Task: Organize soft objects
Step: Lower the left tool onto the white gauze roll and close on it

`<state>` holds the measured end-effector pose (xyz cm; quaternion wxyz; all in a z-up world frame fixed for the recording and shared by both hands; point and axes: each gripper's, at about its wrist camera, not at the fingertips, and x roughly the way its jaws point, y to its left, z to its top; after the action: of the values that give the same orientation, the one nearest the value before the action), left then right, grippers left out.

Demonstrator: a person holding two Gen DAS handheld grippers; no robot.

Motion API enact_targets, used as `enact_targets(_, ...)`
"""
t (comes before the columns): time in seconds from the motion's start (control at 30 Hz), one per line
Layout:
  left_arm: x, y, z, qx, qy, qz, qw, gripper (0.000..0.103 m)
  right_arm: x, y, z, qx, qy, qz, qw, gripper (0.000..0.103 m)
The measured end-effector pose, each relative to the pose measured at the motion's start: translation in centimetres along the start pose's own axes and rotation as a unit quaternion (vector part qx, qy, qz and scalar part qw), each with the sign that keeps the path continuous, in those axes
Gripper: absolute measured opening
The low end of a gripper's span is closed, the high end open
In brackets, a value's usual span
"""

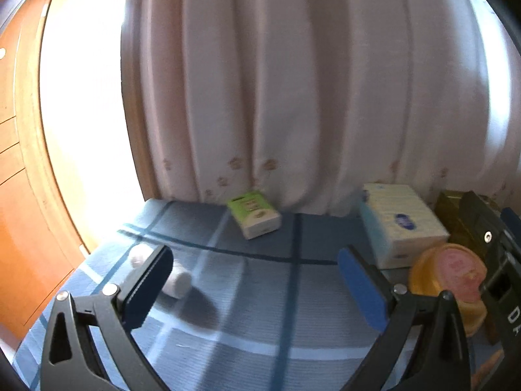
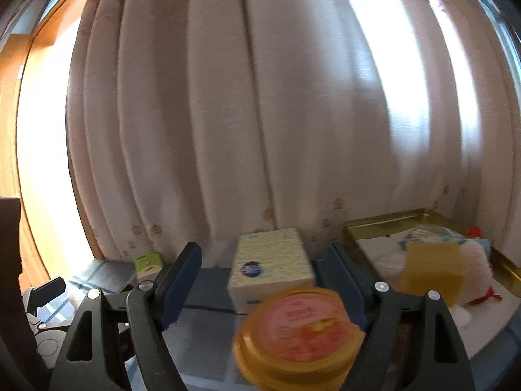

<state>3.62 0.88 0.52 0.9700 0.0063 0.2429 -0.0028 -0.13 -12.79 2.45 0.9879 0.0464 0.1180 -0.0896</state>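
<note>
Both grippers, left (image 1: 255, 272) and right (image 2: 265, 275), jaws spread (nothing pinched); yellow tub (image 2: 299, 335) near.

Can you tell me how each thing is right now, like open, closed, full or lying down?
Left tool: open, holding nothing.
Right tool: open, holding nothing.
Gold metal tin: open, soft things inside.
Round yellow tub: pink lid on.
Small green-and-white box: lying flat.
Pale curtain: drawn.

Found almost nothing legible. White letters "D" and part of next one on other gripper's black body (image 1: 514, 312) — sole readable mark. Print on green packet (image 1: 254, 214), tissue box (image 2: 272, 267), pink lid (image 2: 301, 324) — too blurred.
</note>
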Motion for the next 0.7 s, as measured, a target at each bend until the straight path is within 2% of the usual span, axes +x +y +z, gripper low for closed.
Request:
enact_targets(0.37, 3.8, 5.4, 0.1, -0.047, 0.078, 0.051, 0.9946, 0.102, 2.6, 4.9, -0.1, -0.022, 0.022, 0.038, 0.999, 0.081)
enact_targets(0.5, 5.1, 8.2, -0.1, -0.091, 0.11, 0.065, 0.9876, 0.101, 3.8, 6.4, -0.1, -0.024, 0.025, 0.048, 0.998, 0.08)
enact_targets(0.7, 8.0, 10.5, -0.7, -0.139, 0.173, 0.081, 0.9717, 0.087, 6.1, 8.1, 0.1, -0.027, 0.034, 0.062, 0.997, 0.08)
